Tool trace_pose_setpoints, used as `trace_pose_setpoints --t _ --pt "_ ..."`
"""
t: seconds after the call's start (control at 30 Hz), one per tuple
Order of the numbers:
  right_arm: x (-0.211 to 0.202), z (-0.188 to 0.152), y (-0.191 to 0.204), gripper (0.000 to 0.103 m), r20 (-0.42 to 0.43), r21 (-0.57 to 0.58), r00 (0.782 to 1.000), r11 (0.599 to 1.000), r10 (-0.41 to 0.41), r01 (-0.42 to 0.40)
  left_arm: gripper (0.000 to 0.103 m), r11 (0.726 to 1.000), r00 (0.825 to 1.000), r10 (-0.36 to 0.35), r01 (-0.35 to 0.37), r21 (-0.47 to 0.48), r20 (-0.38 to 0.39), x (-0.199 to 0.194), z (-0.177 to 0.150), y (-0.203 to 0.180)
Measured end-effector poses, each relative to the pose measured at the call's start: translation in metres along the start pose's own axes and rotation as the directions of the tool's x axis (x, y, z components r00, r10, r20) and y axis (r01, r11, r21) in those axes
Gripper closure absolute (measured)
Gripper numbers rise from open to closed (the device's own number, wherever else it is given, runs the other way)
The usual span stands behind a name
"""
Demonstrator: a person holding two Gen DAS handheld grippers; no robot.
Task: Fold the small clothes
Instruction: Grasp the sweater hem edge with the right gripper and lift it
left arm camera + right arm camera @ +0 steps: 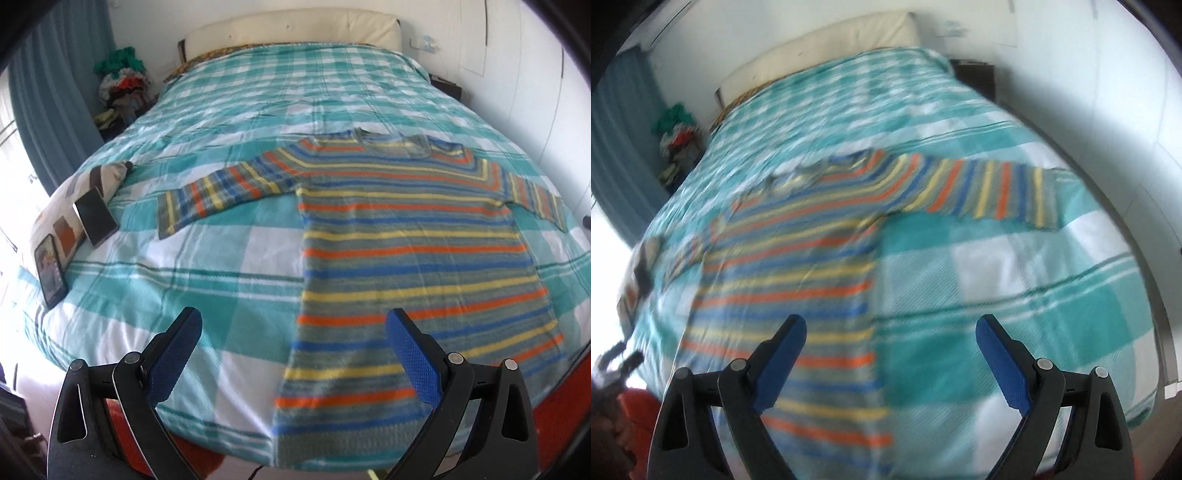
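Observation:
A small striped sweater [406, 236], grey with orange, yellow and blue bands, lies flat and face up on the bed, both sleeves spread out sideways and its hem at the near edge. My left gripper [293, 332] is open and empty, held above the sweater's lower left edge. In the blurred right wrist view the sweater [798, 273] fills the left half, its right sleeve [990, 192] stretched to the right. My right gripper [890, 339] is open and empty above the sweater's lower right edge.
The bed has a teal and white checked cover [229, 236]. Two phones [96, 218] lie on a patterned pillow [66, 206] at the left edge. A pile of clothes [125, 85] sits beside the headboard [295, 29]. A white wall [1089, 92] runs close along the right.

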State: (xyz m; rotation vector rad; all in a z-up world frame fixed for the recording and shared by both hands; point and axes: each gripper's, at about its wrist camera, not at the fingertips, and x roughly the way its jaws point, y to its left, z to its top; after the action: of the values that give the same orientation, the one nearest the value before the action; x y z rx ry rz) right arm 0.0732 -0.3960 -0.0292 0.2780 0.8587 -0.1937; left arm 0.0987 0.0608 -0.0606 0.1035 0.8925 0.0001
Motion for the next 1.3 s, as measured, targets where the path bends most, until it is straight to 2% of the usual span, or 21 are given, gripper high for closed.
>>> trace_pose_setpoints --t 0.07,0.1,0.2,0.27,0.33,0.4,0.47,0.53,0.6,0.7,0.8,0.87,0.93,1.0,1.1,1.27,1.3 --pt "0.025 0.041 -0.052 0.013 0.021 0.070 0.998 0.996 -0.062 0.060 0.003 0.999 0.999 0.042 -0.042 -0.016 0.012 0.015 -0.001 0.009" --pt "0.040 0.059 -0.080 0.022 0.010 0.114 0.997 0.990 -0.080 0.078 0.003 0.998 0.998 0.054 -0.054 -0.028 0.009 0.021 -0.004 0.013" --pt "0.077 0.087 -0.134 0.040 -0.052 0.257 0.998 0.965 -0.041 0.053 0.003 0.996 0.998 0.055 -0.056 -0.066 -0.014 0.035 -0.018 0.023" --pt "0.098 0.096 -0.157 0.044 -0.068 0.343 0.998 0.939 -0.015 0.037 0.003 0.996 0.997 0.057 -0.060 -0.068 -0.042 0.043 -0.028 0.025" --pt "0.115 0.100 -0.169 0.049 -0.079 0.390 0.997 0.920 -0.009 0.039 0.003 0.996 0.995 0.075 -0.078 -0.049 -0.070 0.051 -0.033 0.024" --pt "0.132 0.100 -0.175 0.058 -0.097 0.424 0.995 0.905 0.016 0.027 0.003 0.995 0.993 0.093 -0.096 -0.034 -0.074 0.055 -0.034 0.023" --pt "0.149 0.098 -0.175 0.059 -0.133 0.426 0.991 0.904 0.022 0.037 0.003 0.994 0.992 0.101 -0.103 -0.031 -0.071 0.057 -0.034 0.022" --pt "0.162 0.096 -0.175 0.066 -0.148 0.416 0.989 0.908 0.010 0.053 0.003 0.994 0.991 0.102 -0.105 -0.032 -0.083 0.062 -0.035 0.022" --pt "0.164 0.097 -0.175 0.099 -0.163 0.400 0.986 0.912 -0.029 0.093 0.003 0.994 0.990 0.098 -0.102 -0.034 -0.099 0.067 -0.036 0.023" --pt "0.148 0.103 -0.173 0.101 -0.123 0.406 0.992 0.910 -0.034 0.082 0.003 0.995 0.991 0.088 -0.093 -0.044 -0.102 0.068 -0.036 0.024" --pt "0.110 0.126 -0.143 0.101 -0.015 0.354 1.000 0.935 -0.004 0.009 0.003 0.995 0.992 0.082 -0.087 -0.054 -0.093 0.067 -0.036 0.027" --pt "0.086 0.149 -0.099 0.101 0.045 0.266 0.997 0.961 0.069 -0.079 0.003 0.995 0.992 0.075 -0.081 -0.061 -0.097 0.069 -0.036 0.028" --pt "0.074 0.170 -0.048 0.101 0.063 0.186 0.984 0.967 0.166 -0.175 0.003 0.995 0.993 0.065 -0.072 -0.067 -0.098 0.071 -0.035 0.028" --pt "0.069 0.184 0.007 0.101 0.053 0.099 0.967 0.962 0.251 -0.255 0.003 0.995 0.994 0.062 -0.068 -0.071 -0.091 0.070 -0.033 0.029" --pt "0.079 0.196 0.099 0.101 0.005 -0.010 0.930 0.930 0.368 -0.368 0.003 0.995 0.996 0.066 -0.071 -0.074 -0.067 0.066 -0.031 0.032" --pt "0.127 0.185 0.202 0.101 -0.090 -0.112 0.899 0.892 0.429 -0.437 0.003 0.992 0.996 0.063 -0.069 -0.102 -0.066 0.064 -0.032 0.041" --pt "0.139 0.181 0.213 0.099 -0.118 -0.106 0.883 0.879 0.453 -0.465 0.003 0.992 0.996 0.061 -0.068 -0.108 -0.070 0.065 -0.032 0.042"
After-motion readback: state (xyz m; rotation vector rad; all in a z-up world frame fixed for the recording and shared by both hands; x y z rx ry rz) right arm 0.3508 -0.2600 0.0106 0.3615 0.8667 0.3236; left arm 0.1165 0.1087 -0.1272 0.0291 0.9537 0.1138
